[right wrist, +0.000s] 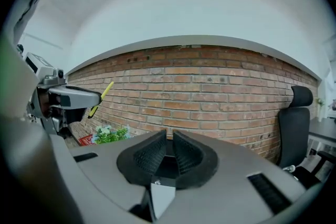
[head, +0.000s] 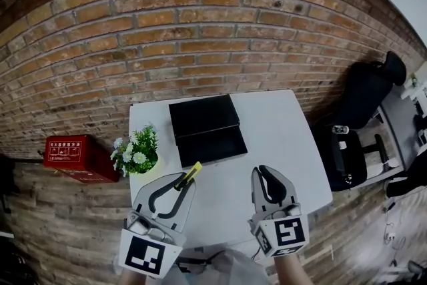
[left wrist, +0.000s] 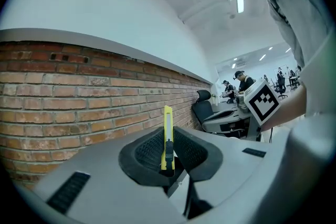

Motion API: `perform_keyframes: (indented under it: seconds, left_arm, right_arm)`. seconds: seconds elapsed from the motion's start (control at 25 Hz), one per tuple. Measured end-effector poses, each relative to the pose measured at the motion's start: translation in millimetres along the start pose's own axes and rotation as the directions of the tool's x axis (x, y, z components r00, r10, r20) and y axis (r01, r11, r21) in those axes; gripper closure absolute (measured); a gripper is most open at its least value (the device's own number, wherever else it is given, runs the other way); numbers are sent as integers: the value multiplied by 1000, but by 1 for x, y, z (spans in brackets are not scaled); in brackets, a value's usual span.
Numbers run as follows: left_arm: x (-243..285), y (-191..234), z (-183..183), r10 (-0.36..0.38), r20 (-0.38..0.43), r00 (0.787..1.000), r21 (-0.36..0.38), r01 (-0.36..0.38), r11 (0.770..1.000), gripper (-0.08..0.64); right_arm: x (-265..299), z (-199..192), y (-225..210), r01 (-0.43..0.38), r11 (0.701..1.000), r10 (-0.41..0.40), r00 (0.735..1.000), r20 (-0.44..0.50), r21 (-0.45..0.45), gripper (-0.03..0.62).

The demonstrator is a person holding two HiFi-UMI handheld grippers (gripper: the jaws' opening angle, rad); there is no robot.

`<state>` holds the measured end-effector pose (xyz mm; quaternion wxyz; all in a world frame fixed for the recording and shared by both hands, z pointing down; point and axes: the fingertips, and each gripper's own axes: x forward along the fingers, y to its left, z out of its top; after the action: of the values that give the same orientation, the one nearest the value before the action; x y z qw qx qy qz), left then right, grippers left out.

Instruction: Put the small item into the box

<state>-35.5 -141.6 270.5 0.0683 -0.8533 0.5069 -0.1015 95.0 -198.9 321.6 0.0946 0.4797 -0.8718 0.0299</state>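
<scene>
Holding stage, item picked up, delivery not yet made.

- Item: small yellow utility knife [left wrist: 167, 136], with a dark slider on its body. It is off the table [head: 280, 137] and clamped upright between the fingers [left wrist: 144, 152] of the left gripper [head: 183, 182]. Its lower end sits between the ribbed pads and most of its length stands above and beyond the tips.
- Box [head: 205, 127]: black, flat, on the table ahead of both grippers, well apart from the knife. Whether its lid is open cannot be told.
- Right gripper [head: 267, 173]: fingers drawn close together with nothing between them, held over the near edge of the table.
- Remaining, as judged: carry the knife forward over the box, lower it in, release.
- Also present: potted plant [head: 139, 150] at the table's left corner.
</scene>
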Motion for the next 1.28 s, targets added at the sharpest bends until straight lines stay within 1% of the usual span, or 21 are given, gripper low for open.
perform_keyframes:
  seconds: [0.12,0.48,0.72,0.88,1.12,1.28]
  left_arm:
    - [0,-2,1,-6,-1,1000,19,6,1000,506]
    - [10,-6,2,-20,-3,1000,20,20,1000,506]
    - [34,-8,-8,-64,-17,998,44,65,997,506]
    - [58,-11,-26,-108,-61,992,21,110,994,506]
    - [103,-12,-59,-165,-132,977,43,172,984,506]
    - [134,-11,-92,-198,-208,958,73,217,973,506]
  right_arm:
    - [-5,2,0,3,1000,-3,1000,10,11,528]
    - [-6,-1,2,-5,1000,5,1000,3,15,528]
    - [-10,-12,-7,6,1000,-6,1000,-7,11,528]
    - [-15,-21,-16,21,999,-21,1000,-20,26,528]
    - [-20,-35,-31,36,999,-35,999,-28,32,528]
    - [-23,-46,-41,48,998,-46,998,-45,51,528]
